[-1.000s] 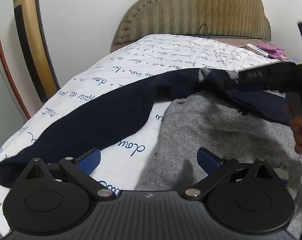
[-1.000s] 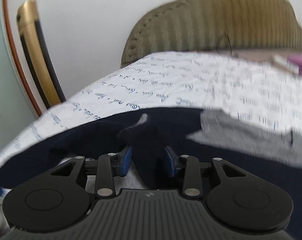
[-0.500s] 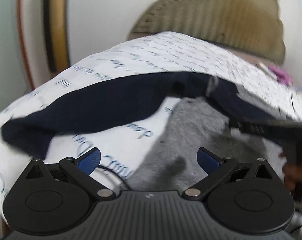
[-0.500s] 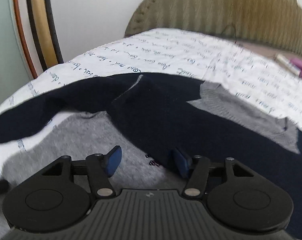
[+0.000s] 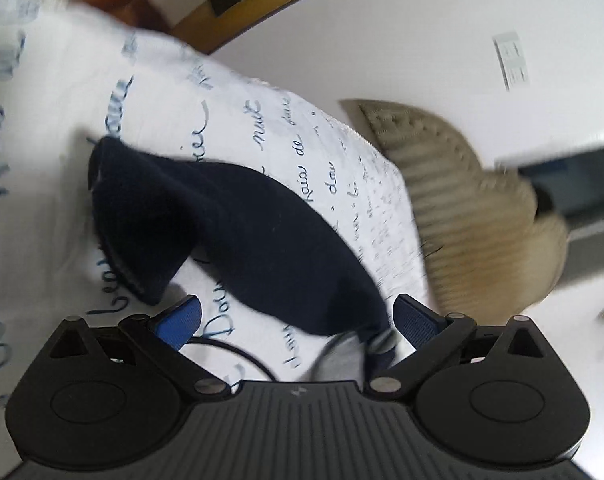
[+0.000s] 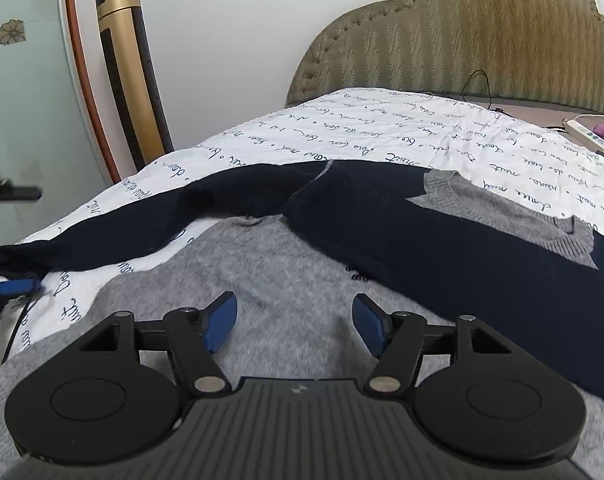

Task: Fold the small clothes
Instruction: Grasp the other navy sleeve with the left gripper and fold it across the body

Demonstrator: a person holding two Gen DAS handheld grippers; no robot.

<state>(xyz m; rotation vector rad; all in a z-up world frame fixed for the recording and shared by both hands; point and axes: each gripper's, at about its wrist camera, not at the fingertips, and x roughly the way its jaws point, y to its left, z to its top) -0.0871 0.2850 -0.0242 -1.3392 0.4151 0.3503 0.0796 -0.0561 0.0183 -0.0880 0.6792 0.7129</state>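
sweater (image 6: 286,272): grey body flat on bed (image 6: 341,128), right navy sleeve now folded across chest.
left sleeve (image 5: 238,240): unfolded, lying toward 10 o'clock.
right gripper (image 6: 294,322): jaws opening, nothing between, sleeve released.
left gripper (image 5: 298,322): rolled over, jaws spread, at sleeve, next fold.

We lose the sweater (image 6: 441,236) past the right wrist view's right edge, and its near hem sits hidden under the gripper body. In the left wrist view, motion blur smears the headboard (image 5: 473,216) and the bedsheet (image 5: 54,92) lettering at far left.
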